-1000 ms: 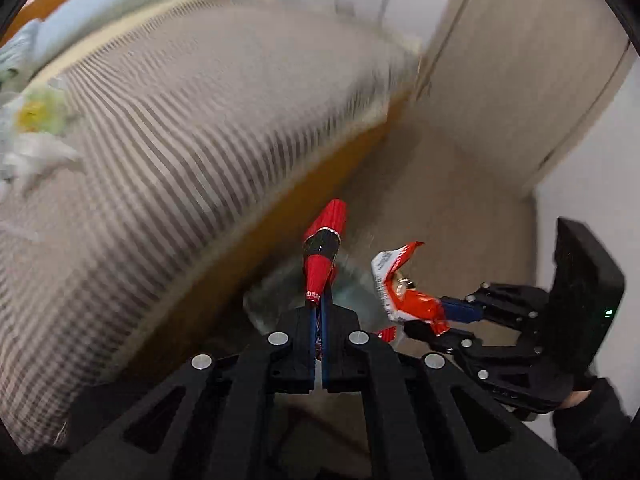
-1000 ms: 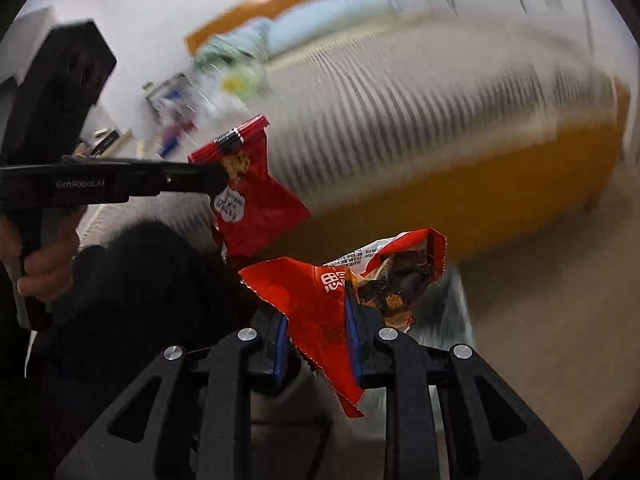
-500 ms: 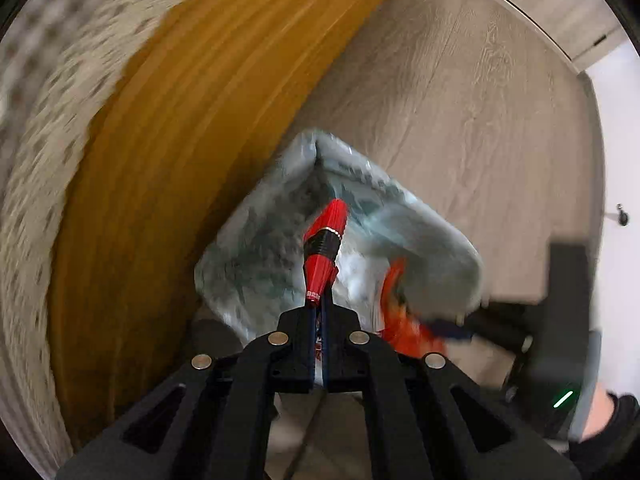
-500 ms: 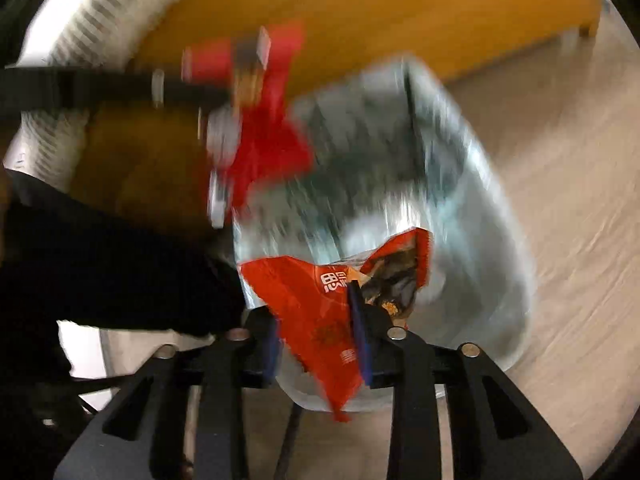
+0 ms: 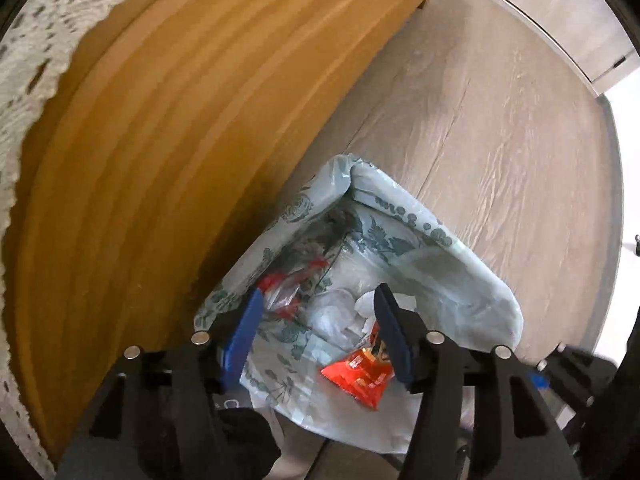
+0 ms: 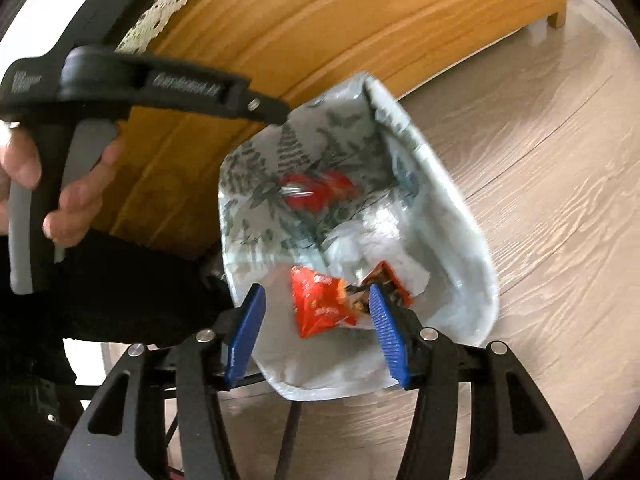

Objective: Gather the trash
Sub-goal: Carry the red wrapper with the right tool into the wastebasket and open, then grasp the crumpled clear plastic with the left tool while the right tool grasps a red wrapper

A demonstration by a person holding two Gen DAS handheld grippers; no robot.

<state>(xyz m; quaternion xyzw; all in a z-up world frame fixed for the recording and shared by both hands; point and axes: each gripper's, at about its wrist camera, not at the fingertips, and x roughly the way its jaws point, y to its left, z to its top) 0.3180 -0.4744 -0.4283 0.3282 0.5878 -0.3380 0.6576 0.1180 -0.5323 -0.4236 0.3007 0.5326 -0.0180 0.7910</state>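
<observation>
A trash bin lined with a pale patterned bag point(image 5: 460, 276) point(image 6: 452, 216) stands on the floor against the bed's wooden side. My left gripper point(image 5: 320, 328) is open and empty above the bin. A red wrapper point(image 5: 292, 284) point(image 6: 316, 190) lies deep inside. My right gripper point(image 6: 316, 324) is open above the bin's near rim. An orange-red snack wrapper point(image 6: 324, 304) point(image 5: 360, 368) is between its pads, loose and dropping into the bin. The left gripper's body point(image 6: 160, 88) shows in the right wrist view, held by a hand.
The orange wooden bed frame point(image 5: 180, 140) point(image 6: 360, 20) rises just left of the bin, with a lace-edged cover point(image 5: 24, 80) above. Light wood floor point(image 5: 500, 120) point(image 6: 560, 200) lies to the right. White crumpled trash point(image 5: 340, 312) is in the bin.
Both grippers swung from the bed down over the bin and opened. The red wrapper left the left gripper and lies in the bin; the orange wrapper left the right gripper's hold.
</observation>
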